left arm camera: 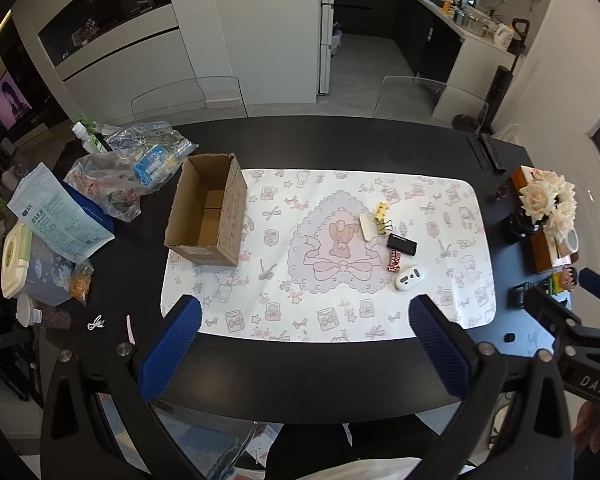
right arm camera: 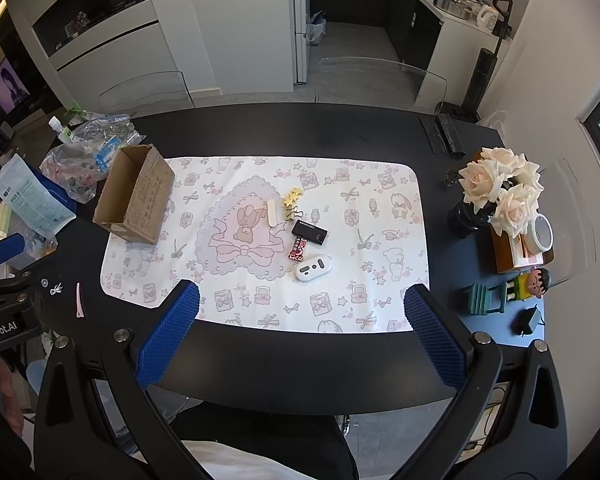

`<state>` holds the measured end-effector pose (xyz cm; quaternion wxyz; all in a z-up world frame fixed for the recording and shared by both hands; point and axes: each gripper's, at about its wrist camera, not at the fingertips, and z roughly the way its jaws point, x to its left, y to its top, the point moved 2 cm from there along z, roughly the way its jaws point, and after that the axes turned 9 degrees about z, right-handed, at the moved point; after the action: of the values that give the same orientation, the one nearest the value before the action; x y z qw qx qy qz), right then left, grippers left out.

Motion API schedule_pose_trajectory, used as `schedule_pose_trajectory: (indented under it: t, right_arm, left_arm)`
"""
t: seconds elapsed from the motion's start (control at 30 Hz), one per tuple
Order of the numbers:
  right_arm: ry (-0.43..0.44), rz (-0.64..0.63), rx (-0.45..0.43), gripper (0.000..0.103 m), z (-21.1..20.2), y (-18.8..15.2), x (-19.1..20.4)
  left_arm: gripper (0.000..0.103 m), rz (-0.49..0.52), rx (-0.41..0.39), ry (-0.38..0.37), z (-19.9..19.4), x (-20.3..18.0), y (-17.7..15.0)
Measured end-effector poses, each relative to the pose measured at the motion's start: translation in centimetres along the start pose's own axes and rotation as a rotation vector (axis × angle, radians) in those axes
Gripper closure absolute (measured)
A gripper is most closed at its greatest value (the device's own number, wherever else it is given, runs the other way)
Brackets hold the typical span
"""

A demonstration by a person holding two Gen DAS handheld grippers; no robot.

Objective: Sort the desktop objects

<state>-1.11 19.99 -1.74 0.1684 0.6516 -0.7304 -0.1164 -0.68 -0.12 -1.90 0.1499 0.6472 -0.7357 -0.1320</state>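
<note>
Small objects lie together on a white patterned mat (left arm camera: pixel 440 208) (right arm camera: pixel 380 216): a white oval device (left arm camera: pixel 409 277) (right arm camera: pixel 313 267), a black rectangular device (left arm camera: pixel 401 244) (right arm camera: pixel 309 232), a red wrapped candy (left arm camera: pixel 394 260) (right arm camera: pixel 297 249), a yellow binder clip (left arm camera: pixel 383 219) (right arm camera: pixel 292 204) and a white eraser-like bar (left arm camera: pixel 367 227) (right arm camera: pixel 272 212). An open, empty cardboard box (left arm camera: pixel 208 210) (right arm camera: pixel 134 200) stands at the mat's left. My left gripper (left arm camera: pixel 308 350) and right gripper (right arm camera: pixel 300 340) are both open and empty, above the table's near edge, well short of the objects.
Plastic bags (left arm camera: pixel 132 168), pouches and jars crowd the table's left. A vase of roses (right arm camera: pixel 496 196), a wooden holder, a doll on a small chair (right arm camera: pixel 504 290) and a black adapter (right arm camera: pixel 530 320) sit at right. A pink clip (right arm camera: pixel 79 300) lies near left.
</note>
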Motion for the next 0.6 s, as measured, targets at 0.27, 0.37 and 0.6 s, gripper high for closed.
schedule_pose_trajectory:
  t: [0.27,0.37,0.6]
  right_arm:
    - [-0.008,0.007,-0.011,0.0,-0.6,0.2,-0.1]
    - [-0.011,0.009,-0.015,0.0,-0.8,0.2,-0.2]
    - [-0.019,0.012,-0.026,0.0,-1.2,0.4,-0.3]
  left_arm:
    - [0.0,-0.053,0.012,-0.005,0.1,1.0,-1.3]
    - [0.0,-0.073,0.017,-0.006,0.2,1.3,-1.7]
    - [0.0,-0.073,0.023,-0.055,0.2,1.1,-1.8]
